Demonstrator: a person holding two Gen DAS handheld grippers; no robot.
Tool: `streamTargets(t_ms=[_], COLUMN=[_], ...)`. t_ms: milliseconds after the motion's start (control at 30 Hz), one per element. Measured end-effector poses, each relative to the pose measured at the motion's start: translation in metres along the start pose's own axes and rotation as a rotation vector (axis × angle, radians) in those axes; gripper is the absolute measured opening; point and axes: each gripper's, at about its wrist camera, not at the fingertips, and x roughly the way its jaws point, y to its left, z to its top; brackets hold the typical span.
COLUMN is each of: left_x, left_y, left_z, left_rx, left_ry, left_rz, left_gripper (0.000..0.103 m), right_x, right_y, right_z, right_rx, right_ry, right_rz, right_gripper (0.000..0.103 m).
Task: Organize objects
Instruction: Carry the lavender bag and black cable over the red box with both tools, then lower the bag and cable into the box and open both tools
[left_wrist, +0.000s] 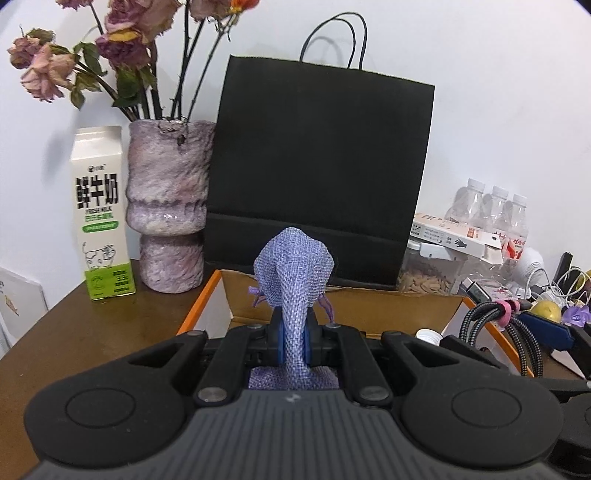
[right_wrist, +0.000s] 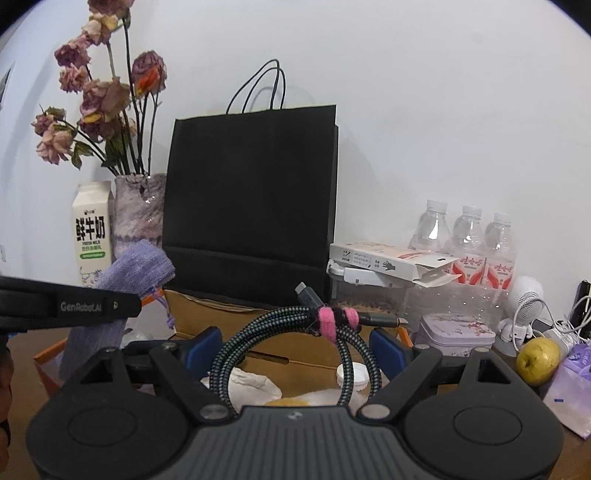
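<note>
My left gripper (left_wrist: 294, 334) is shut on a purple woven drawstring pouch (left_wrist: 293, 266) and holds it upright over the open orange-rimmed cardboard box (left_wrist: 369, 310). The pouch also shows at the left of the right wrist view (right_wrist: 122, 280). My right gripper (right_wrist: 295, 345) is wide open over the same box (right_wrist: 280, 332). A coiled braided cable (right_wrist: 295, 332) with a pink strap stands between its fingers, touching neither pad that I can see. The cable also shows in the left wrist view (left_wrist: 487, 321). A white cap (right_wrist: 352, 373) and crumpled tissue (right_wrist: 251, 384) lie in the box.
A black paper bag (left_wrist: 317, 170) stands behind the box. A milk carton (left_wrist: 101, 214) and a vase of dried roses (left_wrist: 168, 203) stand at left. At right are water bottles (right_wrist: 465, 240), a white carton (right_wrist: 388, 262), a lavender tin (right_wrist: 456, 332), a yellow fruit (right_wrist: 537, 360) and a small white fan (right_wrist: 524, 314).
</note>
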Motion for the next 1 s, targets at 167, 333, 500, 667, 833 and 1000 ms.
streamTargets(t_ms=[167,333,500,667,833,1000], left_x=[0.016,0.024,0.025,0.025,0.025,0.019], left_y=[-0.002,-0.002,-0.002,-0.001,0.001,0.003], left_z=[0.002,0.002,0.003,0.003,0.002,0.002], left_rx=[0.012,0.022,0.025,0.022,0.011,0.001], left_ry=[0.009,0.016,0.014,0.011,0.005,-0.055], left_rz=[-0.005,-0.008,-0.011,-0.009,0.004,0.052], left_gripper=[0.01,0.01,0.01,0.011,0.052,0.103], right_x=[0.016,0.027,0.03,0.03,0.033,0.031], right_y=[-0.001,-0.002,-0.004,-0.003,-0.005,-0.006], right_z=[0.0,-0.001,-0.002,-0.003,-0.004,-0.004], right_rx=[-0.009,-0.015,-0.01,-0.013,-0.001,0.016], right_ry=[0.014,0.029,0.044,0.058,0.085,0.066], right_rz=[-0.004,-0.008,-0.008,-0.003,0.003,0.002], right_gripper=[0.086,0.086,0.086,0.086,0.087,0.103])
